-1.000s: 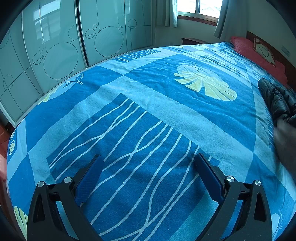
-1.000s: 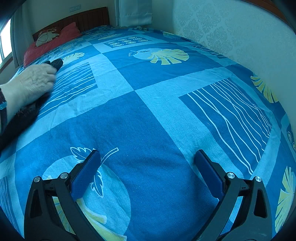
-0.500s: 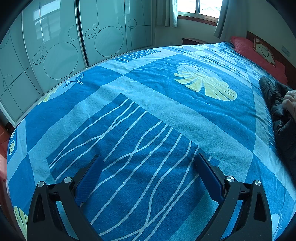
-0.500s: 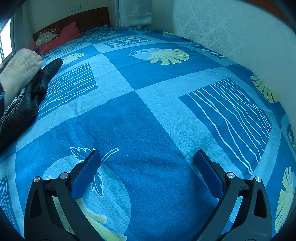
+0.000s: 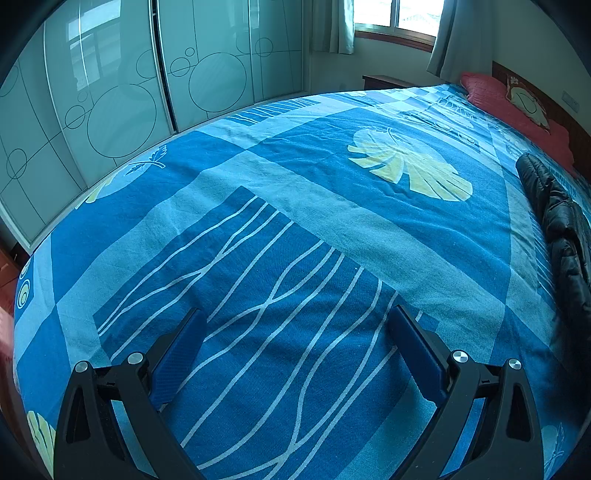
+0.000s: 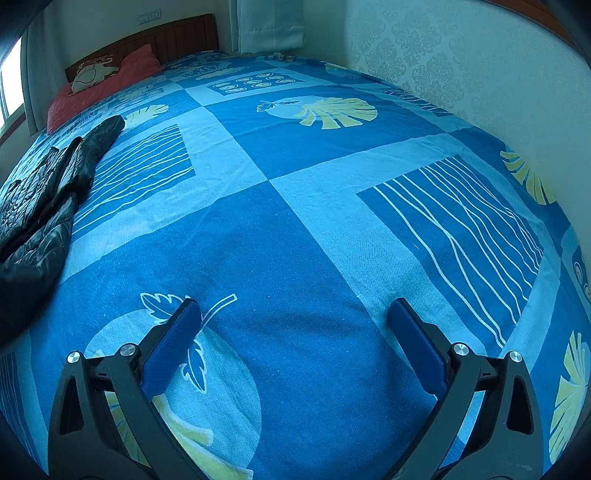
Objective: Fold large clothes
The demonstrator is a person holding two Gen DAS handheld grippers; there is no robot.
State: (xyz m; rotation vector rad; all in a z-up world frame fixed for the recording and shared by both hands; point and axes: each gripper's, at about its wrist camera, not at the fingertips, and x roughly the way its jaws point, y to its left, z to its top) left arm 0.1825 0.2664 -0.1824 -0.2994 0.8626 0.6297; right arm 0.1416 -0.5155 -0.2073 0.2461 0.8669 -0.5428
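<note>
A black quilted jacket [image 5: 557, 221] lies stretched along the right edge of the left wrist view, and at the far left of the right wrist view the same jacket [image 6: 40, 199] runs toward the pillows. My left gripper [image 5: 295, 317] is open low over the blue patterned bedspread [image 5: 314, 221], well left of the jacket, with nothing between its blue pads. My right gripper [image 6: 293, 306] is also open and empty over the bedspread [image 6: 295, 206], with the jacket off to its left.
Red pillows [image 5: 517, 107] and a wooden headboard [image 6: 155, 37] mark the head of the bed. Sliding glass wardrobe doors [image 5: 110, 92] stand past the bed's left side. A patterned wall [image 6: 461, 66] runs close along the right side. A window [image 5: 395, 14] with curtains is at the back.
A hand that was on the jacket one second ago lifted toward the pillows and is now out of view. The jacket lies free. Both grippers have stayed still.
</note>
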